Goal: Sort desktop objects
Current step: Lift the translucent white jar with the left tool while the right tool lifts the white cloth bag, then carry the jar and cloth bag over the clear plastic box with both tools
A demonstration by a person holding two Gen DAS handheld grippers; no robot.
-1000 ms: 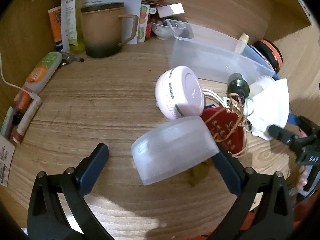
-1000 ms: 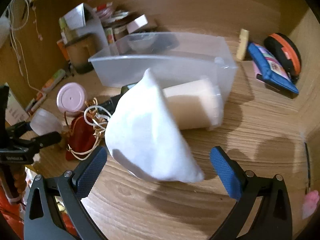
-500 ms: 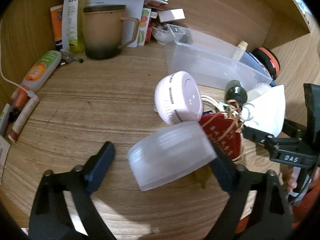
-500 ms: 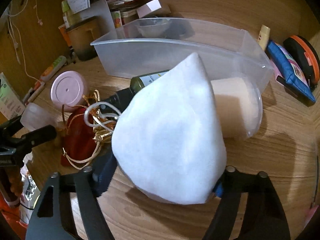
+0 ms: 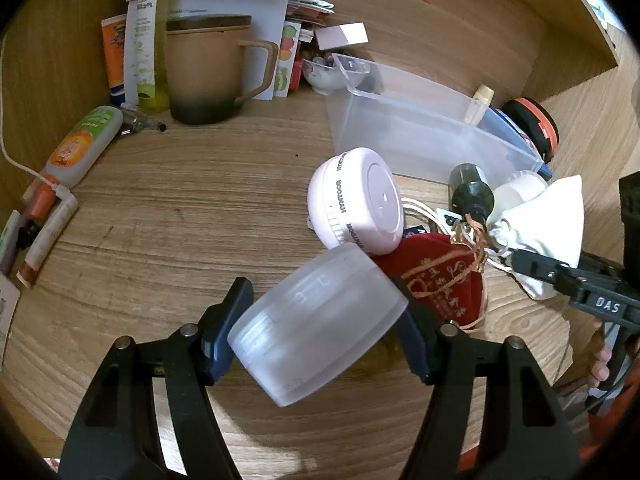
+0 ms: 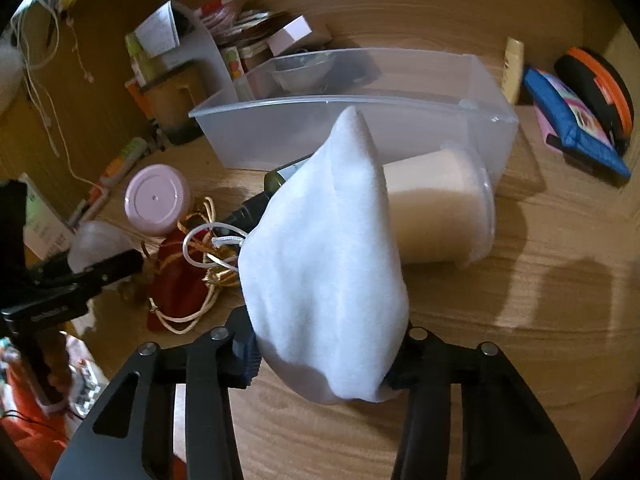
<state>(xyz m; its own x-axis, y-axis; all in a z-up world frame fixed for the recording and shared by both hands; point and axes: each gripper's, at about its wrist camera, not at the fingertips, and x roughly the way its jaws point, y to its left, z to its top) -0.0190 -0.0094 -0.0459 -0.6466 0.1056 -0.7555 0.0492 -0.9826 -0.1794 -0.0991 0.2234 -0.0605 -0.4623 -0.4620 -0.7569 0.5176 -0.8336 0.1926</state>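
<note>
My left gripper point(image 5: 320, 328) is shut on a frosted plastic cup point(image 5: 316, 320) that lies on its side just above the wooden desk. My right gripper point(image 6: 324, 344) is shut on a white drawstring pouch point(image 6: 328, 264), also seen from the left wrist point(image 5: 548, 232). A clear plastic bin point(image 6: 360, 120) stands behind, also in the left wrist view point(image 5: 420, 136). A pink round container point(image 5: 356, 200), a red drawstring pouch point(image 5: 440, 280), a dark green bottle point(image 5: 468, 188) and a cream lidded cup point(image 6: 436, 216) lie between the grippers and the bin.
A brown mug point(image 5: 208, 68), tubes point(image 5: 80, 144) and papers stand at the back left. A blue pouch point(image 6: 572, 120) and an orange-black round case point(image 6: 600, 88) lie at the back right. A small glass bowl point(image 5: 324, 76) sits behind the bin.
Both grippers were open around their objects and have closed: the left on the frosted cup, the right on the white pouch. The pouch has risen a little and tilted.
</note>
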